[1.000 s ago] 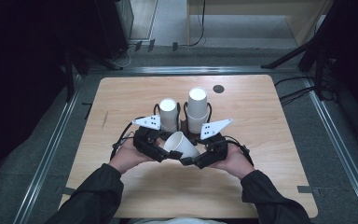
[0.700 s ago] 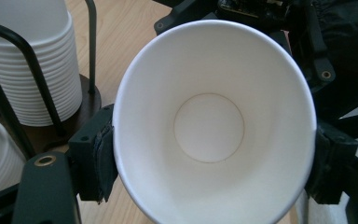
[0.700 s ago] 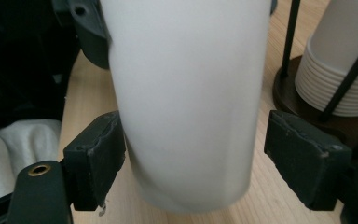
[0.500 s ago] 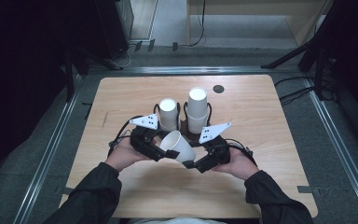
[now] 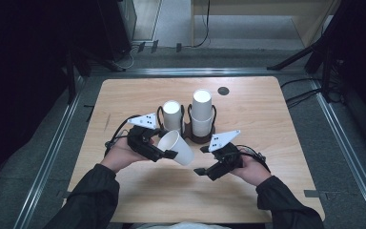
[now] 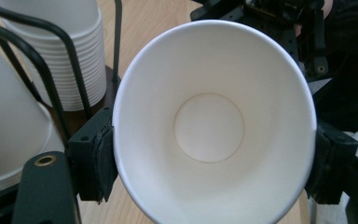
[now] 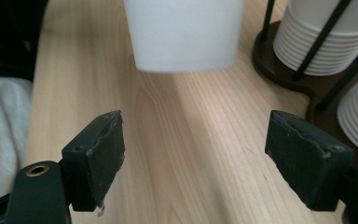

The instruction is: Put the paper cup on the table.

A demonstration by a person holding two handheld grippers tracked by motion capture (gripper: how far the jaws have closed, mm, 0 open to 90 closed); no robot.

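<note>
A light wooden table [image 5: 267,200] carries a dark holder [image 5: 190,136] with thin black wire hoops, standing near the middle of the table, a little toward its far edge. Two stacks of white paper cups sit upside down in the holder: the left stack [image 5: 172,114] is lower, the right stack [image 5: 202,112] taller, and the two stand just beside each other. Close up, the ribbed rims of the stacked cups [image 7: 321,51] show between the black wires. A small dark round disc [image 5: 223,90] lies near the far edge, toward the far right corner. Metal rails [image 5: 52,152] run along the floor beside the left and right edges.
</note>
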